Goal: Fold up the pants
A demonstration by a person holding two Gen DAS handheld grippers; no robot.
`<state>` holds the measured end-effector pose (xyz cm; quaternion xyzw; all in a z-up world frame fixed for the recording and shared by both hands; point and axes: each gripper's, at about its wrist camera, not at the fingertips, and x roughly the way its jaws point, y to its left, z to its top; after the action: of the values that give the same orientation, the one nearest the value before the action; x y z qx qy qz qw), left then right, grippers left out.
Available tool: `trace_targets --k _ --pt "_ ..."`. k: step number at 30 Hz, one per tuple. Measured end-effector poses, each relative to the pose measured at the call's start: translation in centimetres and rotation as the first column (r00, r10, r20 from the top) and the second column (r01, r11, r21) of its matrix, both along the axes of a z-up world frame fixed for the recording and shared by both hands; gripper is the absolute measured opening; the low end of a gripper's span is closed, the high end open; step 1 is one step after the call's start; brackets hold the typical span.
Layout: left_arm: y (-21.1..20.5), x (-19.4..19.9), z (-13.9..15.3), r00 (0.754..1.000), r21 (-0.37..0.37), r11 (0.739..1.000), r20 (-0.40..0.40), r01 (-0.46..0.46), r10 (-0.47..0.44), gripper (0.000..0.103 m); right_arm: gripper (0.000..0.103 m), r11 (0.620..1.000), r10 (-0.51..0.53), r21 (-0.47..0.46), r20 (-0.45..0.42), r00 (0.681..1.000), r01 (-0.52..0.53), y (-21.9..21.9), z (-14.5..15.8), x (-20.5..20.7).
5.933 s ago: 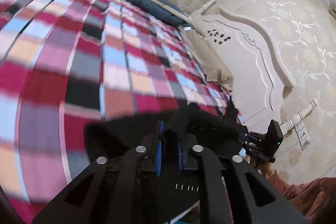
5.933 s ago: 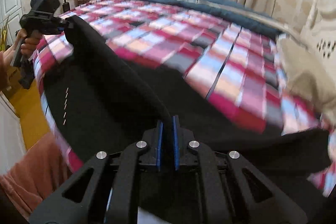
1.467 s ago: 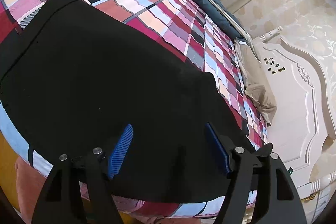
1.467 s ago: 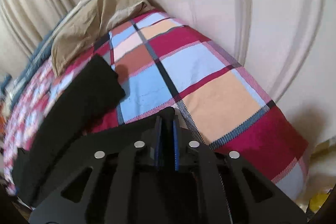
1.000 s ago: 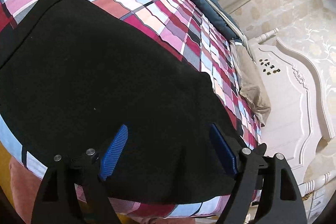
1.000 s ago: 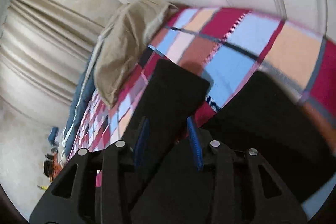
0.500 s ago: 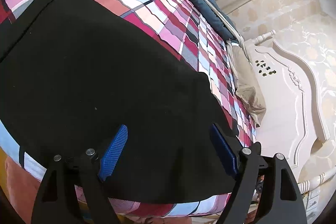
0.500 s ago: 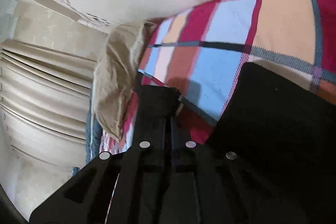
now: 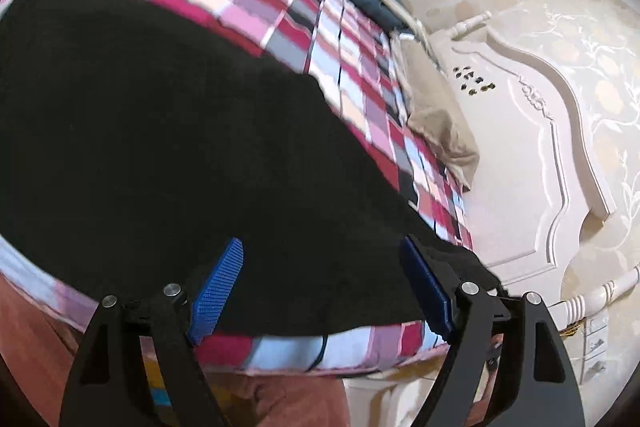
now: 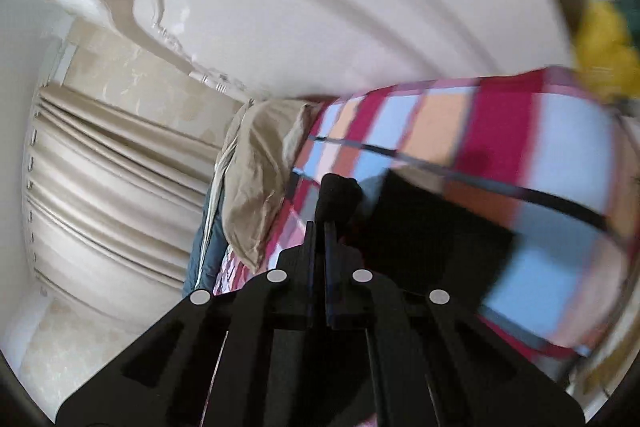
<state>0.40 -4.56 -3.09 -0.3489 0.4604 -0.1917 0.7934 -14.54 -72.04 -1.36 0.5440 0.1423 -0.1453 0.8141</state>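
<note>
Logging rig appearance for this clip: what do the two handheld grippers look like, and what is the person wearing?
Both the left gripper and right gripper have black angular frames with triangular cut-outs, silver round bolts and blue ribbed pads. The person wears reddish-brown clothing.

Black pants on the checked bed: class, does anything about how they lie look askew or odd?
Mostly no: the black pants lie flat on the checked blanket. One end is bunched up, pinched in the shut right gripper, and a thin dark cord dangles over the bed's near edge.
</note>
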Motion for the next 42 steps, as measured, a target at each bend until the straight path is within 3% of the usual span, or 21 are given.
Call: trace_targets --k 9,13,21,25,27,28,29,32,34,37,40,42 --pt "-0.7 -0.6 -0.8 1.0 0.019 0.999 -0.009 0.027 -0.026 0.079 0.002 0.992 -0.052 0.111 -0.094 0.994 0.063 -0.5 -6.4 -3.2" --pt "-0.1 -0.6 -0.9 1.0 0.03 0.999 -0.011 0.012 -0.011 0.079 0.002 0.995 -0.062 0.077 -0.101 0.993 0.07 -0.1 -5.8 -3.0" --pt "0.4 -0.7 -1.1 1.0 0.053 0.999 0.004 0.009 -0.009 0.079 0.003 0.991 -0.064 0.113 -0.113 0.992 0.077 -0.3 -6.2 -4.0" --pt "0.5 -0.7 -0.7 0.999 0.076 0.997 0.026 0.017 -0.019 0.079 0.009 0.997 -0.064 0.035 -0.156 0.986 0.07 -0.1 -3.9 -4.4" --pt "0.5 -0.7 -0.2 0.998 0.09 0.996 0.052 0.023 -0.028 0.079 0.022 1.0 -0.012 -0.029 -0.195 0.981 0.006 -0.1 -2.4 -3.1" --pt "0.5 -0.8 0.2 0.998 0.1 0.995 0.064 0.022 -0.028 0.079 0.031 0.996 0.01 -0.081 -0.227 0.974 -0.029 0.0 -1.4 -2.1" --pt "0.5 -0.7 0.6 0.996 0.115 0.993 0.083 0.02 -0.029 0.079 0.034 0.99 0.028 -0.126 -0.258 0.966 -0.063 0.1 -0.6 -1.2" --pt "0.8 -0.8 1.5 0.992 0.159 0.987 0.122 0.012 -0.031 0.079 0.034 0.957 0.127 -0.21 -0.313 0.941 -0.199 1.3 1.3 1.5" --pt "1.1 -0.7 1.5 0.992 0.166 0.986 0.125 0.004 -0.025 0.08 0.034 0.913 0.245 -0.233 -0.343 0.907 -0.335 3.3 2.2 4.1" --pt "1.6 -0.5 0.8 0.996 0.153 0.988 0.088 -0.008 -0.005 0.08 0.036 0.872 0.293 -0.266 -0.39 0.873 -0.412 4.5 2.9 7.3" --pt "2.4 -0.3 0.4 0.998 0.127 0.992 0.061 -0.017 0.009 0.079 0.05 0.872 0.285 -0.249 -0.441 0.851 -0.421 2.2 2.2 9.2" --pt "2.9 -0.4 0.4 0.998 0.138 0.99 0.064 -0.03 0.022 0.079 0.052 0.857 0.246 -0.268 -0.537 0.807 -0.439 -0.1 1.6 10.7"
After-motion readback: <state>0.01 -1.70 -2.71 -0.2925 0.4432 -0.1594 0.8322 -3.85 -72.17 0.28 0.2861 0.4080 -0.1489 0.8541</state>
